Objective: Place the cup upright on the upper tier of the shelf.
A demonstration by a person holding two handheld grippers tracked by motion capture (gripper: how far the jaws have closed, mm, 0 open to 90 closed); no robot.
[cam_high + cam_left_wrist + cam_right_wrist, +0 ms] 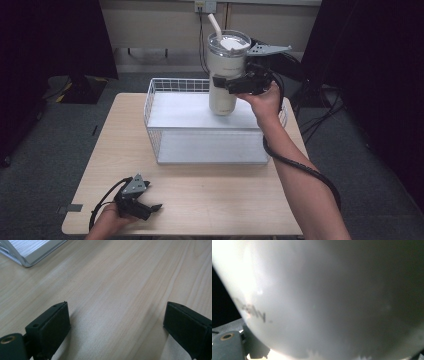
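Upright, the cream tumbler [226,75] with its straw [215,27] hung above the far right of the wire basket [165,137], clamped at mid-body by the right tongs [226,82]. Near left, the left tongs [150,210] rested wide open on the table [220,200], holding nothing.

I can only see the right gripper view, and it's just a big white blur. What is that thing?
Observer: A tall cream tumbler with a clear lid and a straw; the right gripper is clamped on its side.
Operator: Is it standing on the table?
Observer: No, it's over the white wire basket. I can't tell whether its base touches the basket floor.
Operator: And the other hand?
Observer: The left gripper sits at the near left of the wooden table, jaws wide apart with nothing between them.
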